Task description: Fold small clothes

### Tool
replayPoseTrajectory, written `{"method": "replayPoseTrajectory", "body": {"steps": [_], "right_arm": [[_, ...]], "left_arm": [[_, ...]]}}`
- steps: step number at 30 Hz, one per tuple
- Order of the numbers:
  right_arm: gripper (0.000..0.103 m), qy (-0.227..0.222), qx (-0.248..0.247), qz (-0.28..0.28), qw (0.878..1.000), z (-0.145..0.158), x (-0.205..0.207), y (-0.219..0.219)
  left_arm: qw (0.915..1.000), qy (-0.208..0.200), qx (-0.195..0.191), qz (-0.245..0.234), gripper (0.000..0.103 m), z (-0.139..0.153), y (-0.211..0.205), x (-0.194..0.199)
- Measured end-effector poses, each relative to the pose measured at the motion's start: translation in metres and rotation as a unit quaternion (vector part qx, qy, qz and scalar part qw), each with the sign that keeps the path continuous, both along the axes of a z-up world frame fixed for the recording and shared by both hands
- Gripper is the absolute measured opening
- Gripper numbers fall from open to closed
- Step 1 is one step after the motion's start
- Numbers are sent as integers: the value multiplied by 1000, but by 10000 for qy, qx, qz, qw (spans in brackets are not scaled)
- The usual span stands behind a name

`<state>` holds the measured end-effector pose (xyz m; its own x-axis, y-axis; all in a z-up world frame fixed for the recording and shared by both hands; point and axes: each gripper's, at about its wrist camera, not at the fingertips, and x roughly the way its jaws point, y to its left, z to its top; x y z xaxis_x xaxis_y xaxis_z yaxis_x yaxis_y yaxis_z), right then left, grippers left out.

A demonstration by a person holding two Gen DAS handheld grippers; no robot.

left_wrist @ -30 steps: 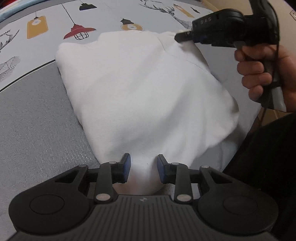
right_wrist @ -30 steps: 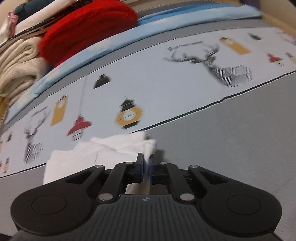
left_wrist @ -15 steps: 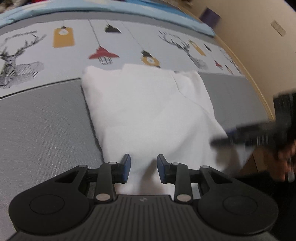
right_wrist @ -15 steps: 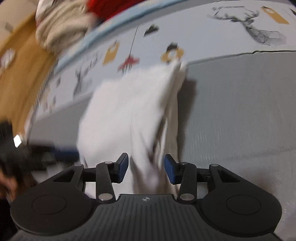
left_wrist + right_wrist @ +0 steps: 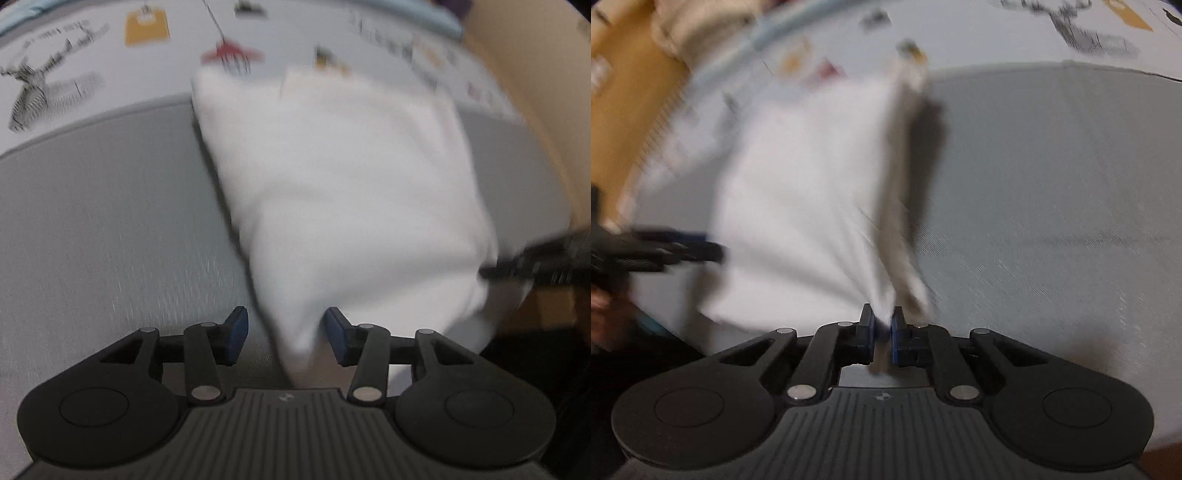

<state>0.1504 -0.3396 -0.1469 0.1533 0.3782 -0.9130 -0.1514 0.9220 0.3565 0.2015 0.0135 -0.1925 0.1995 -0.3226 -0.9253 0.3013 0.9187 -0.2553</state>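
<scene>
The white garment lies folded on the bed, across the line where the grey part of the cover meets the printed band with its deer and lamp drawings. Its far edge reaches onto the print; its near part rests on the grey cloth. Both views are blurred, so seams and small folds cannot be read.

In the left wrist view, the near corner of the garment hangs down in a point between the two fingers of the left gripper. The jaws stand apart and have just been opening. The blue pads do not press the cloth: the left pad is clear of it, and the right pad is just beside its edge. The right gripper shows as a dark blur at the garment's right edge.

In the right wrist view, the right gripper has its jaws drawn together, having just been closing, and is clamped on a pinch of white cloth at the garment's near right corner. The cloth pulls into taut creases toward the pads. The garment's right edge stands up slightly and casts a dark shadow on the grey cover. The left gripper appears at the garment's left edge, with a hand behind it, blurred.
</scene>
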Motion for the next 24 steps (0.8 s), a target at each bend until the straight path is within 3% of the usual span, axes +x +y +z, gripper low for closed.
{"method": "replayPoseTrajectory", "body": {"steps": [2, 5, 8, 9, 10, 12, 15, 18, 20, 21, 22, 24], "right_arm": [[11, 12, -221, 109, 9997, -3, 2, 4], [15, -173, -150, 44, 9997, 6, 6, 5], [29, -623, 199, -188, 9977, 26, 11, 0], [42, -810, 332, -289, 9957, 31, 14, 0], [55, -989, 397, -417, 9934, 36, 18, -1], [60, -1133, 572, -685, 9895, 38, 27, 0], [60, -1121, 727, -1091, 9850, 32, 43, 3], [60, -998, 440, -1309, 9854, 18, 57, 13], [50, -960, 260, -1316, 9863, 11, 63, 19], [32, -939, 179, -1345, 9863, 7, 67, 22], [21, -860, 152, -1450, 9856, 4, 68, 20], [20, -751, 149, -1666, 9830, -5, 71, 18]], "left_arm": [[9997, 28, 139, -191, 54, -4, -5, -2], [9993, -17, 95, -356, 54, 0, -6, -3], [9991, -112, -242, -332, 55, 10, -3, -3], [9988, -101, -304, -381, 56, 10, -3, -4], [9986, -84, -209, -475, 56, 7, -5, -5], [9970, 32, 212, -746, 56, -5, -12, -10], [9936, -67, 360, -1067, 56, -5, -17, -15], [9976, -109, 182, -662, 56, 1, -3, -6], [9997, -176, -61, -173, 57, 6, 11, 5], [9994, -161, -266, 123, 58, 8, 19, 11], [9981, -111, -477, 361, 58, 9, 24, 17], [9953, -90, -719, 640, 58, 12, 27, 26]]}}
